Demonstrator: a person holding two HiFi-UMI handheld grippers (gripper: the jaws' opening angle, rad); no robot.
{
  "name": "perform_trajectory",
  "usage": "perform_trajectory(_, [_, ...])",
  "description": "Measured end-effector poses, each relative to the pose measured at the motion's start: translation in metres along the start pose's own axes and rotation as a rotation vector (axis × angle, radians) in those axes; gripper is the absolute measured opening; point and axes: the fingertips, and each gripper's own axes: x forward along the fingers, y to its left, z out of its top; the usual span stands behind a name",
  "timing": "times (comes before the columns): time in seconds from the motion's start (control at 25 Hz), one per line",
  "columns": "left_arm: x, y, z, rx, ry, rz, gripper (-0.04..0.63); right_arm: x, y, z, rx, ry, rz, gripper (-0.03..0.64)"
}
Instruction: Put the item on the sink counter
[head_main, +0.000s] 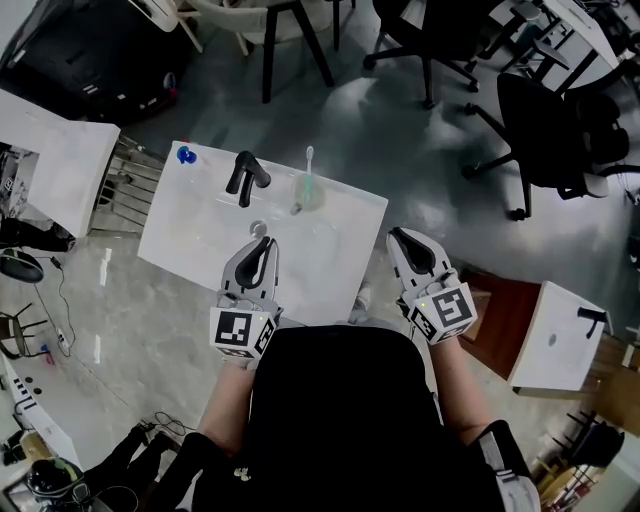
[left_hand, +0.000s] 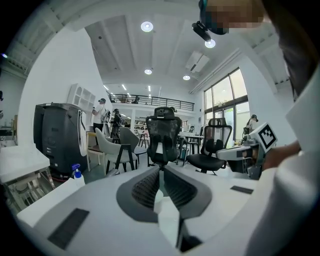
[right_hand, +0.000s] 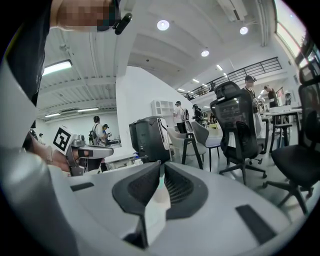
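Note:
The white sink counter (head_main: 180, 215) lies in front of me in the head view, with a black faucet (head_main: 245, 176) at its back edge. Right of the faucet a clear cup (head_main: 307, 192) stands on the counter with a toothbrush (head_main: 308, 160) upright in it. My left gripper (head_main: 264, 243) hovers over the basin near the drain, its jaws together with nothing between them (left_hand: 161, 169). Off the counter's right edge my right gripper (head_main: 396, 236) is shut and empty too (right_hand: 162, 167). Both point roughly level toward the far side.
A blue spray bottle (head_main: 186, 155) stands at the counter's back left corner. A wire rack (head_main: 130, 180) and a white unit (head_main: 55, 170) flank the left. A white cabinet (head_main: 560, 335) stands right. Black office chairs (head_main: 560, 130) and a stool (head_main: 285, 40) stand beyond.

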Motion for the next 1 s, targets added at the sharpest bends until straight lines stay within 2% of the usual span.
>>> perform_trajectory(0.32, [0.005,-0.013,0.004,0.004,-0.007,-0.052,0.034,-0.007,0.005,0.002,-0.027,-0.009,-0.006,0.046])
perform_trajectory(0.52, [0.003,-0.019,0.007,-0.023,-0.026,-0.079,0.026,-0.011,0.004,-0.003,-0.007,-0.007,-0.022,0.046])
perform_trajectory(1.0, [0.003,-0.017,0.003,0.011,-0.001,-0.086,0.025,-0.011,0.008,-0.003,-0.003,-0.002,-0.033,0.046])
